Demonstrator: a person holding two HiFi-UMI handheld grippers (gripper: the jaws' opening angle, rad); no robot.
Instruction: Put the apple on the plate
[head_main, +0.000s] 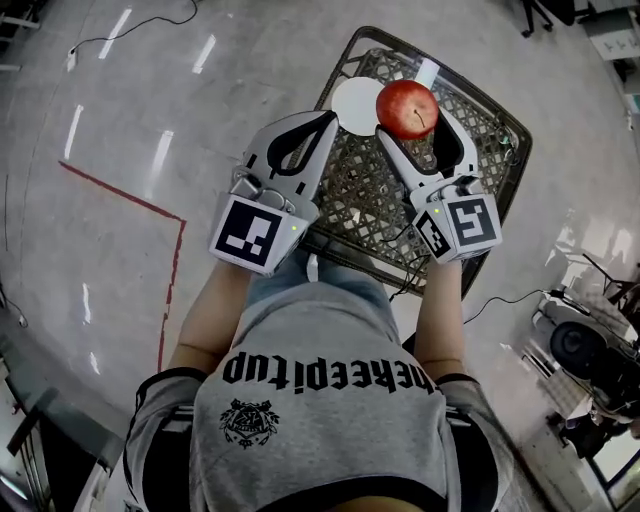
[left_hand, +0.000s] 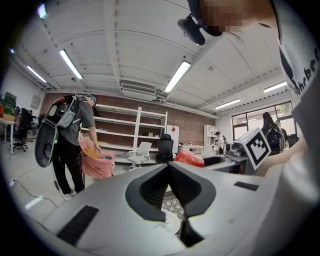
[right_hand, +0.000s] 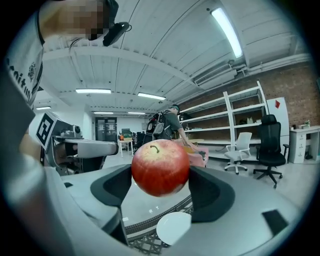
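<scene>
- The apple (head_main: 407, 108) is in the air, clamped between the two jaws of the right gripper (head_main: 413, 128). In the right gripper view its stem points up, and one jaw presses each flank.
- The plate (head_main: 355, 103) is small, white and empty. In the head view it sits at 9 o'clock from the apple, just beside it. In the right gripper view it shows at 6 o'clock, below the fruit and apart from it.
- The plate rests on a wire mesh tray (head_main: 515, 135) with a dark rim, which stands on a pale, glossy floor.
- The left gripper (head_main: 322, 128) has its jaws pressed together on nothing. Its tips lie at about 7 o'clock from the plate and close to its edge.
- As I judge it, the pick-up is done and the apple has been carried most of the way.
- What is left is a short shift toward 9 o'clock to get over the plate, a descent until the apple touches it, and then parting the jaws.
- The apple is round and could roll off so small a plate, so I would release it low.
</scene>
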